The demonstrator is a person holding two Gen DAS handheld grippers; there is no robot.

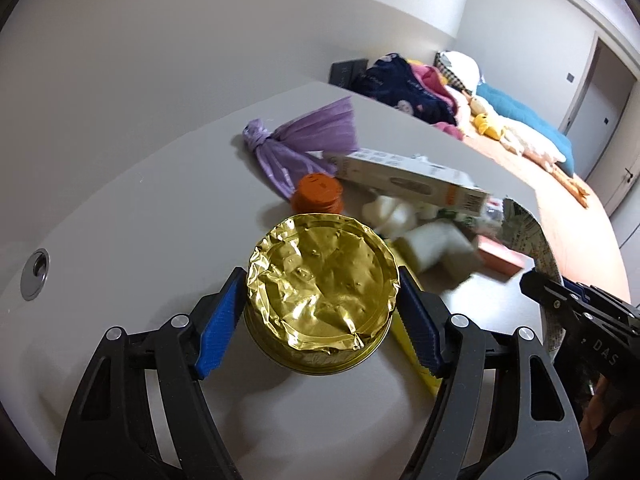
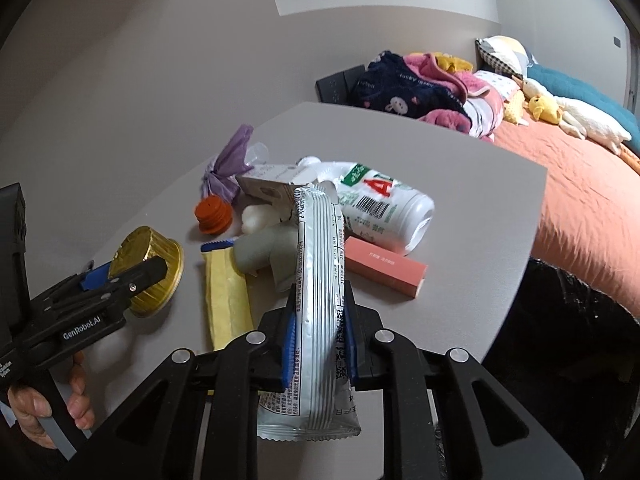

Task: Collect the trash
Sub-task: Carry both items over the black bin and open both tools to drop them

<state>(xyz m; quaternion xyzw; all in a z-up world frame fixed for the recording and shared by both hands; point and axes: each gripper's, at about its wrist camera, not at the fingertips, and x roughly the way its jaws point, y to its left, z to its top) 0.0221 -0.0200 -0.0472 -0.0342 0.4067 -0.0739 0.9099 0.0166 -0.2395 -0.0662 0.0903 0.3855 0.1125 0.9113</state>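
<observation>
Claws (image 1: 322, 300) (image 2: 318, 344) level, clamping gold tin (image 1: 322, 300), silver wrapper (image 2: 320, 300).

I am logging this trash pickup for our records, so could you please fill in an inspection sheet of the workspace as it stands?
Surface: grey table with a round metal grommet near one edge.
Job's things: gold foil cup; silver wrapper; white bottle lying on its side; yellow packet; pink box; orange cap; white carton.
Clutter: purple bag, knotted.
Grippers: left gripper jaws shut on the gold foil cup; right gripper jaws shut on the silver wrapper.
Cables: nothing seen.
Surroundings: bed with clothes and plush toys; black bag beside the table.
</observation>
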